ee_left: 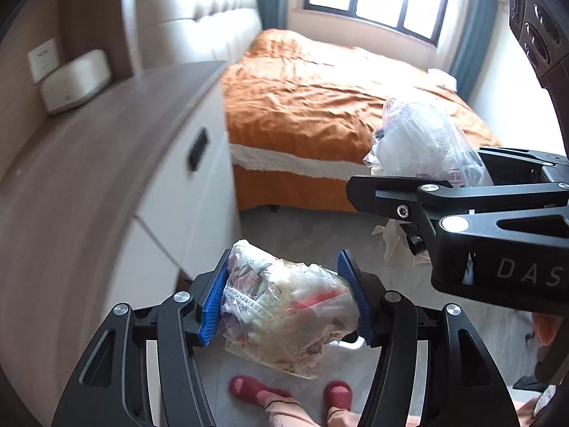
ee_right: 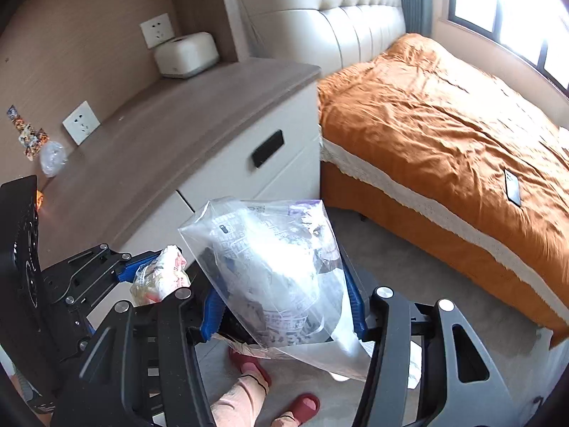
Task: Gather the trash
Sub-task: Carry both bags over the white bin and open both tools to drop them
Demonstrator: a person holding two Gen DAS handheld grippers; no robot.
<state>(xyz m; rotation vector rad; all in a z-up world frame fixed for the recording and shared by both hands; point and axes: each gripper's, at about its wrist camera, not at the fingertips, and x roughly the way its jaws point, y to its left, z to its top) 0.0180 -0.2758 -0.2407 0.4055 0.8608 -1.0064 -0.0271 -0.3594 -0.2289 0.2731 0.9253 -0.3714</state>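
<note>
I am reading "DAS" in pale letters on the black body of the right hand-held gripper (ee_left: 362, 192) as it is crossing the left wrist view; the rest of the word is cut off. My left hand-held gripper (ee_left: 288, 299) is clamping its blue pads (ee_left: 213, 306) on a small clear trash bag (ee_left: 290, 311), which is holding crumpled white and red-printed wrappers and scraps of paper. The bag is hanging in the air above the grey floor (ee_left: 320, 227), over my red slippers (ee_left: 249, 389).

In the right wrist view, my right hand-held gripper (ee_right: 284, 306) is pinching a larger clear plastic bag (ee_right: 274, 270) between its pads. It is carrying white packaging with dark and purple print, the characters too small for me to read. The small bag is sitting just left of it in this view.

A crumpled clear wrapper (ee_right: 52, 158) is lying on the wooden surface (ee_right: 177, 135) near a wall socket (ee_right: 81, 122). A white tissue box (ee_right: 186, 55) is standing at the far end. A dark phone (ee_right: 512, 188) is lying on the orange bed (ee_right: 444, 117).
</note>
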